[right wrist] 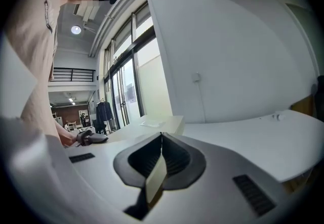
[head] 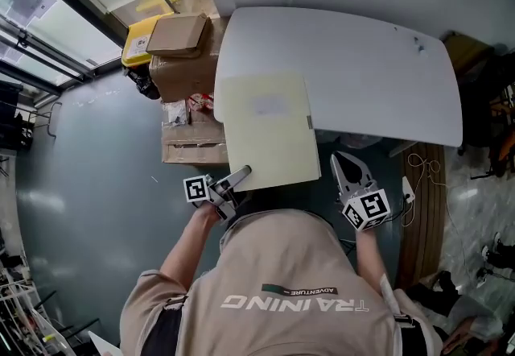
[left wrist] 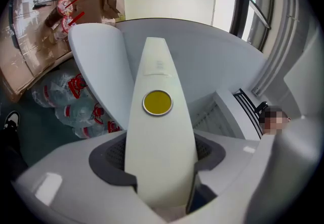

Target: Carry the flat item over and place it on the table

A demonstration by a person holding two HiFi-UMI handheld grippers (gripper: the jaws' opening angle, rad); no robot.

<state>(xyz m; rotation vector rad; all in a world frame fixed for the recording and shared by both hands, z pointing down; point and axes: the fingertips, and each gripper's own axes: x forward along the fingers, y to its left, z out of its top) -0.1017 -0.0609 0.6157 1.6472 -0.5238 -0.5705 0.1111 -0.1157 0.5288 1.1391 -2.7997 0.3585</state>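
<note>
Flat item: a pale cream panel (head: 269, 129), its far part over the near left corner of the white table (head: 378, 72), its near part sticking out past the table edge towards the person.
Contact with the table: cannot tell whether the panel rests on the tabletop or hangs just above it.
Left gripper (head: 241, 175): clamped on the panel's near left corner; its own view shows the panel wedged between the two dark pads, with a round yellow disc (left wrist: 157, 102) on the side facing the camera.
Panel's underside: hidden in every view.
Right gripper (head: 344, 161): jaws pressed together, off to the right of the panel and not touching it; a thin pale sliver shows at the seam and is too small to name.
Small fitting (head: 310, 122): on the panel's right edge, too small to make out.
Beside the table: cardboard boxes (head: 181, 56) and a yellow container (head: 138, 40), partly covered by the boxes.
Bottle pack (left wrist: 71, 106): on the floor, half hidden by the table edge.
Person: only shoulders, arms and a beige shirt (head: 282, 290) are in the head view.
</note>
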